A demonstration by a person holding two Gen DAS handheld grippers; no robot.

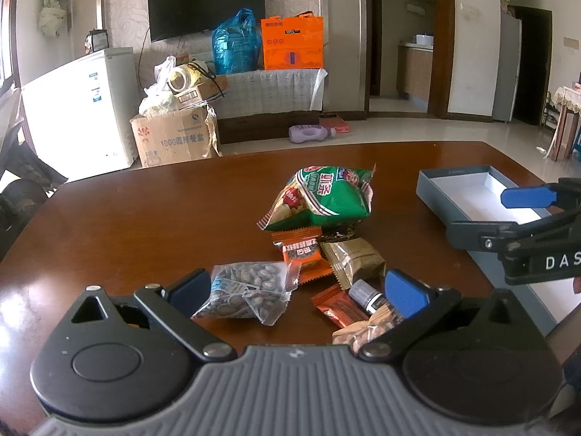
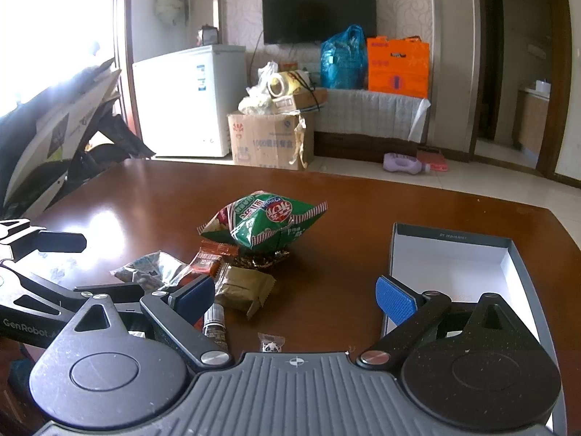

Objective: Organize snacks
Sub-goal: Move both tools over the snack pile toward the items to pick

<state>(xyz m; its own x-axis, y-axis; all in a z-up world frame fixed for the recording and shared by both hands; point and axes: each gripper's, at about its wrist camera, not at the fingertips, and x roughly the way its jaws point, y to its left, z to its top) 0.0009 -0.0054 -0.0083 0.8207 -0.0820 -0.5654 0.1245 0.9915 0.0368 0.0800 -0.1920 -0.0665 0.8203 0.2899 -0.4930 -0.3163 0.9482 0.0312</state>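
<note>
A pile of snacks lies mid-table: a green puffed bag (image 1: 323,196) (image 2: 265,219), an orange packet (image 1: 303,254), an olive-brown packet (image 1: 354,259) (image 2: 247,289), a clear bag of seeds (image 1: 250,290) and a small dark bottle (image 1: 366,296) (image 2: 214,327). An open grey box (image 1: 468,196) (image 2: 454,269) with a white inside sits at the right. My left gripper (image 1: 296,292) is open, its fingers straddling the seed bag and the near packets. My right gripper (image 2: 296,301) is open over bare table between the pile and the box, holding nothing.
The brown wooden table (image 1: 145,225) (image 2: 326,189) has room on its left and far side. A tiny panda-print candy (image 2: 270,345) lies near my right gripper's base. Beyond the table stand a white freezer (image 1: 80,109), cardboard boxes (image 1: 174,138) and a TV (image 1: 205,1).
</note>
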